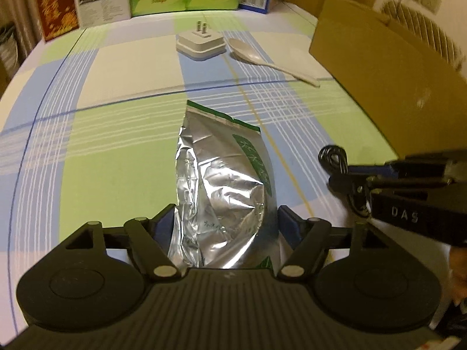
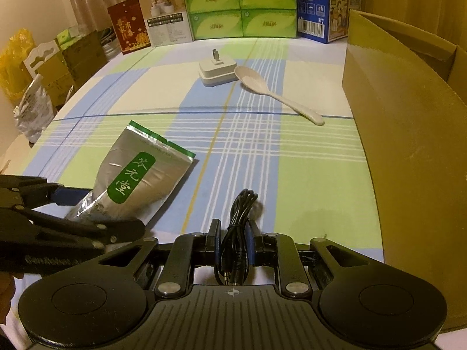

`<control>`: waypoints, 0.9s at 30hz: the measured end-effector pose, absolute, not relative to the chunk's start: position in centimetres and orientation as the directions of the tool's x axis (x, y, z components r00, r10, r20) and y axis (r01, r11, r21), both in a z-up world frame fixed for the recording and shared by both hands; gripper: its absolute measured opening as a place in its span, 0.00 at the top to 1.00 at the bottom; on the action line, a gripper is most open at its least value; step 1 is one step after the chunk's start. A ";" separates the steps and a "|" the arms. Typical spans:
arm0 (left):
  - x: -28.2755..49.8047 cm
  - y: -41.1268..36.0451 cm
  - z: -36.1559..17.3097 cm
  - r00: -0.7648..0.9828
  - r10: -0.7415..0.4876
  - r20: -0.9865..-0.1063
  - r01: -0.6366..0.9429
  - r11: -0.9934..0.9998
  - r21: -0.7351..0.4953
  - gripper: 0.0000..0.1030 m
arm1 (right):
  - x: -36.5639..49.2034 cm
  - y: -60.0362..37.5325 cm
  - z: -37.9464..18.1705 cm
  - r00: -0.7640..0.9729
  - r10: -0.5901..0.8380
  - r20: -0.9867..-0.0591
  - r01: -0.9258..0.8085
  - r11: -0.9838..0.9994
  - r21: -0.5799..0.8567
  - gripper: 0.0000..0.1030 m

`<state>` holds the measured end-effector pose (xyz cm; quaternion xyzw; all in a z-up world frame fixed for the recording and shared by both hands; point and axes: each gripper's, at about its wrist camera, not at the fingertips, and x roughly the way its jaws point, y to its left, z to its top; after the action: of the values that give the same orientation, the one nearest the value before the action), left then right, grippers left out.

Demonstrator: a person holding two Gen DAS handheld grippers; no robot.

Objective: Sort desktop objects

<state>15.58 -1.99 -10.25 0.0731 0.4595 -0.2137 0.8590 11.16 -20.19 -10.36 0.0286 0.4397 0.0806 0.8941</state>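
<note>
A silver foil pouch (image 1: 221, 192) with a green label (image 2: 131, 178) sits between the fingers of my left gripper (image 1: 226, 218), which is shut on its near end. Its sealed far end points across the checked tablecloth (image 1: 116, 145). In the right wrist view the left gripper (image 2: 96, 208) comes in from the left edge. My right gripper (image 2: 234, 232) is shut on a coiled black cable (image 2: 242, 204), with the plug ends sticking back toward the camera. From the left wrist view, the right gripper (image 1: 350, 178) and the cable (image 1: 332, 156) hang low at the right.
A white plug adapter (image 2: 217, 70) and a pale spoon (image 2: 271, 90) lie at the table's far middle. An open cardboard box (image 2: 408, 131) stands along the right side. Green tissue boxes (image 2: 242, 8) and a blue carton (image 2: 321, 8) line the back edge. More boxes and bags stand beyond the left edge.
</note>
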 end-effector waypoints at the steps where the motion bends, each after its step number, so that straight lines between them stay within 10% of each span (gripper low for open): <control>1: 15.6 -2.3 -10.3 0.488 -0.290 -0.823 0.443 0.895 -0.053 0.31 | 11.2 -20.2 -10.4 0.601 0.168 -0.782 -0.121 0.985 0.119 0.86; 9: 15.8 -2.5 -10.0 0.492 -0.291 -0.821 0.449 0.892 -0.047 0.54 | 11.2 -20.2 -10.6 0.601 0.178 -0.779 -0.135 0.983 0.121 0.86; 27: 14.9 -1.5 -8.5 0.512 -0.327 -0.794 0.410 0.906 -0.109 0.56 | 10.1 -20.8 -8.5 0.663 0.188 -0.725 -0.118 0.982 0.147 0.86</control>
<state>14.94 -1.54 -8.45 0.0463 0.4459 -0.2123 0.8683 10.14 -20.79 -8.51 0.0434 0.4021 0.0840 0.9107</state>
